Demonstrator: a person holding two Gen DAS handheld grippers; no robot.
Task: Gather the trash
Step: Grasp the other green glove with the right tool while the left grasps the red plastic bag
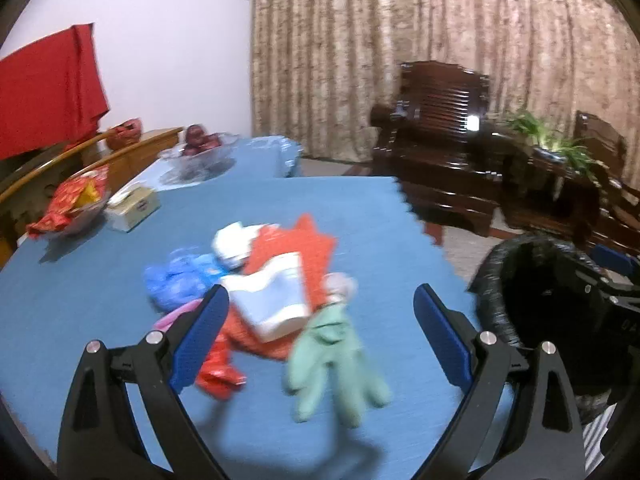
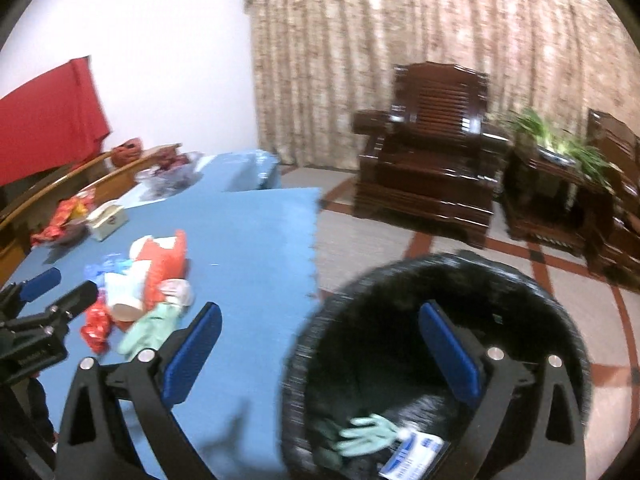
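Note:
A pile of trash lies on the blue table point(image 1: 80, 340): a mint-green glove point(image 1: 336, 356), a white and pale-blue cup point(image 1: 272, 300), an orange-red bag point(image 1: 296, 244), a blue plastic bag point(image 1: 180, 280) and a red wrapper point(image 1: 216, 376). My left gripper point(image 1: 322, 292) hovers open over the pile with nothing between its pads. In the right wrist view it point(image 2: 76, 280) appears at the left, beside the trash pile point(image 2: 152, 280). My right gripper point(image 2: 320, 308) stands open and empty above the black-lined bin point(image 2: 500, 268). Inside the bin lie a green glove point(image 2: 368, 436) and a white-blue packet point(image 2: 412, 452).
The bin point(image 1: 492, 280) stands on the floor off the table's right edge. At the table's far left are a tissue box point(image 1: 134, 206), a glass bowl of red wrappers point(image 1: 72, 208) and a fruit bowl point(image 1: 200, 156). A dark wooden armchair point(image 2: 428, 152) and a plant point(image 2: 560, 140) stand before the curtain.

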